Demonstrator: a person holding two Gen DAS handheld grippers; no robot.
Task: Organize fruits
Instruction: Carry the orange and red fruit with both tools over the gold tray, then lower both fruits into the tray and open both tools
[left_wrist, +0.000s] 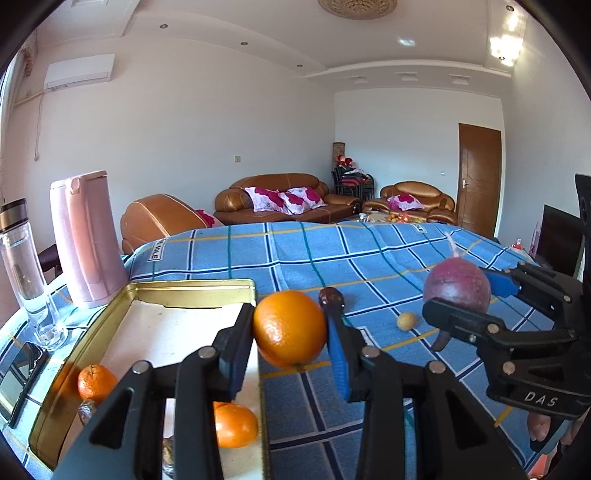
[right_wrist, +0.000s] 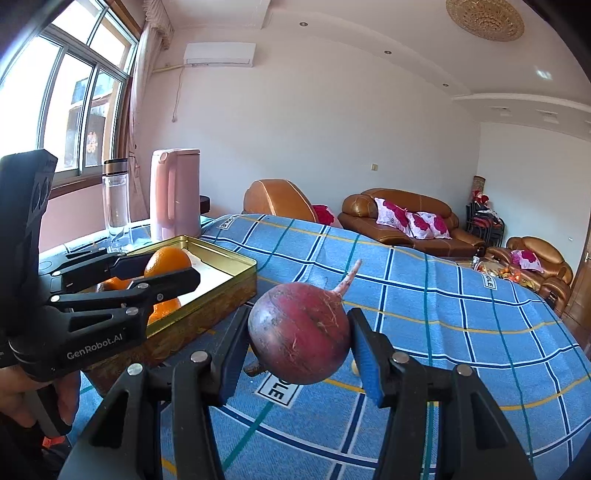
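Observation:
My left gripper (left_wrist: 290, 334) is shut on an orange (left_wrist: 289, 328) and holds it above the right edge of the gold tin tray (left_wrist: 192, 290). It also shows in the right wrist view (right_wrist: 162, 271), with its orange (right_wrist: 168, 260) over the tray (right_wrist: 229, 266). My right gripper (right_wrist: 299, 349) is shut on a red beet (right_wrist: 299, 332) with a thin root, held above the blue checked cloth (right_wrist: 443, 314). The beet (left_wrist: 457, 284) and right gripper (left_wrist: 461, 291) show at the right of the left wrist view. Two oranges (left_wrist: 96, 382) (left_wrist: 235, 424) lie in the tray.
A pink kettle (left_wrist: 86, 240), a clear bottle (left_wrist: 24, 266) and a phone (left_wrist: 20, 376) stand left of the tray. A small yellow fruit (left_wrist: 406, 320) and a dark date (left_wrist: 330, 295) lie on the cloth. Dark dates (left_wrist: 85, 411) lie in the tray. Sofas stand behind.

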